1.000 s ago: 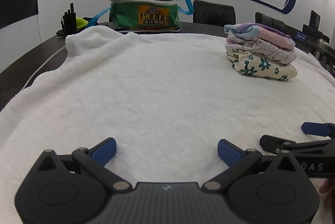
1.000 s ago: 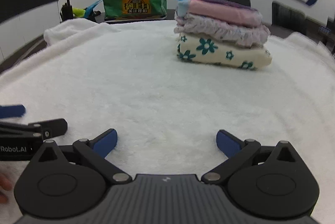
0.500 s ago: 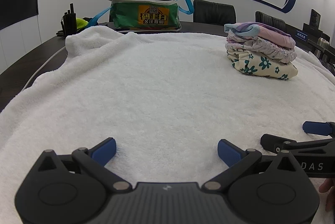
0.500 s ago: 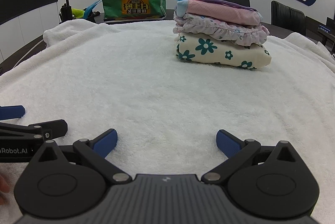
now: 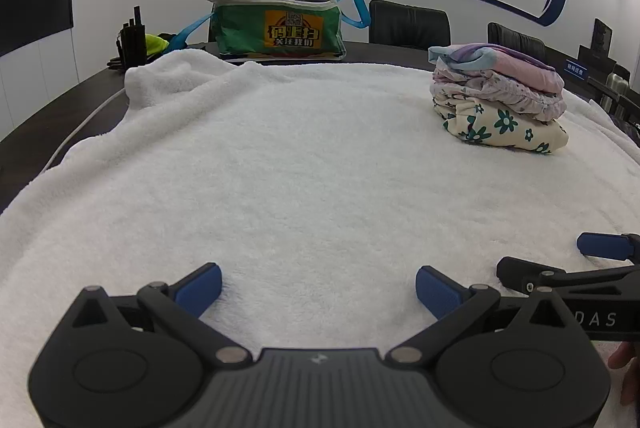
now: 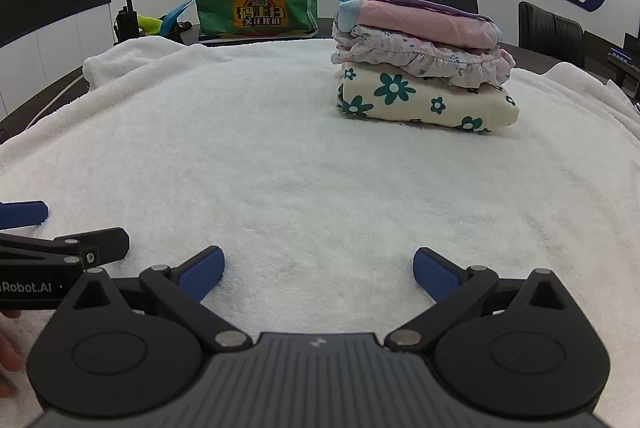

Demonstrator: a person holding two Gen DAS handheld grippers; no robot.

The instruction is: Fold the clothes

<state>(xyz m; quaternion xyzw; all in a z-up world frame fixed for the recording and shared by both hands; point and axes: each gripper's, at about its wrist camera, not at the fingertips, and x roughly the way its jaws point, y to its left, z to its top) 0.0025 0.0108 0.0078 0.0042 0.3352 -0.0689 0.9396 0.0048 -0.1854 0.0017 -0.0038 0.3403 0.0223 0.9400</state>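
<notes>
A stack of three folded garments [image 5: 500,100] [image 6: 424,68] sits on the white fleece blanket [image 5: 300,168] [image 6: 260,156]: pink on top, a frilled lilac print in the middle, cream with teal flowers below. My left gripper [image 5: 319,288] hovers low over the near blanket, open and holding nothing. My right gripper [image 6: 319,273] is beside it, also open and holding nothing, with the stack ahead and slightly right. Each gripper shows at the edge of the other's view, the right gripper [image 5: 600,256] and the left gripper [image 6: 40,228].
A green bag [image 5: 280,28] [image 6: 256,10] with blue straps and cloth poking out stands behind the blanket on the dark table. A black radio [image 5: 134,36] stands at the far left. Black chairs [image 5: 408,26] line the far side. The table edge falls away on the left.
Both views have shifted only slightly: the folded stack sits a touch lower and nearer in each. Both grippers stay open.
</notes>
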